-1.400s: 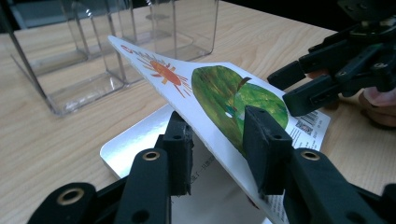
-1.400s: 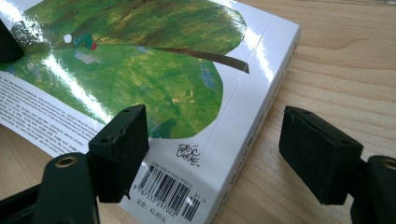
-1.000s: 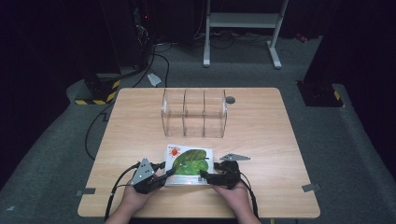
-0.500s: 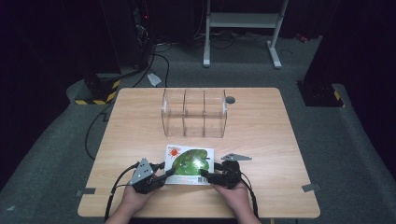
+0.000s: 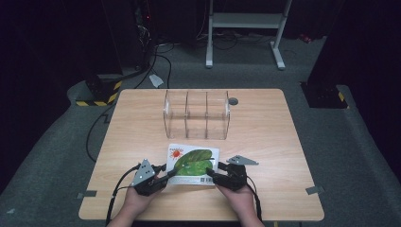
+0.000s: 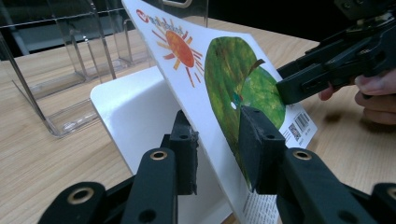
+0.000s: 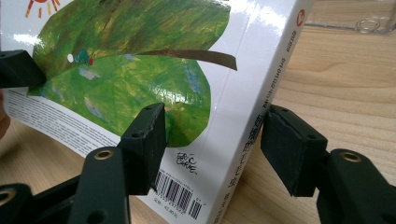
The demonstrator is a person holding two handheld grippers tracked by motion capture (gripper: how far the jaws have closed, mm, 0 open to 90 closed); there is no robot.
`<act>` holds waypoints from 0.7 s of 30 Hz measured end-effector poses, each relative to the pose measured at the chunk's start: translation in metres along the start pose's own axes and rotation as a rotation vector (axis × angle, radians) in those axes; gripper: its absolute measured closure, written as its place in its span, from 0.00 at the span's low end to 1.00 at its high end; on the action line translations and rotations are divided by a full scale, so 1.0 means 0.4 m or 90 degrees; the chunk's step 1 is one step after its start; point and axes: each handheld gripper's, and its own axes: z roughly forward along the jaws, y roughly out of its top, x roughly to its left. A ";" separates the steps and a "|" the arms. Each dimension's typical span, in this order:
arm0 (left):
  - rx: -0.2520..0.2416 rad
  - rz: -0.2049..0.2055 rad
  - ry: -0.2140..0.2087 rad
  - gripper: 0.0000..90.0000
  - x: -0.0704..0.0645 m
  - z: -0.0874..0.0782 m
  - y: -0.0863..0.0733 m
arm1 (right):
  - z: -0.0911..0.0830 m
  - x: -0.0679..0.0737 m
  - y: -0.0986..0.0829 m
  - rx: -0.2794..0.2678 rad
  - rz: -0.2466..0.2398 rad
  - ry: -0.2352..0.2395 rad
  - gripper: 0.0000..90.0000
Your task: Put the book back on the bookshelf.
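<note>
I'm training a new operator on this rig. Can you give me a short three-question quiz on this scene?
1. True or false: the book stands inside the clear rack.
2. Which part of the book sits between the right gripper jaws? A) the spine edge B) the top corner by the sun C) nothing
3. Fill in: the left gripper has lifted the book's ____, showing the white sheet beneath it.

Key
1. False: it lies on the table, in front of the rack.
2. A
3. cover
</note>
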 end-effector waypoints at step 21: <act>0.031 0.017 0.017 0.78 -0.003 0.015 -0.009 | -0.031 0.008 0.011 -0.049 -0.025 -0.024 0.48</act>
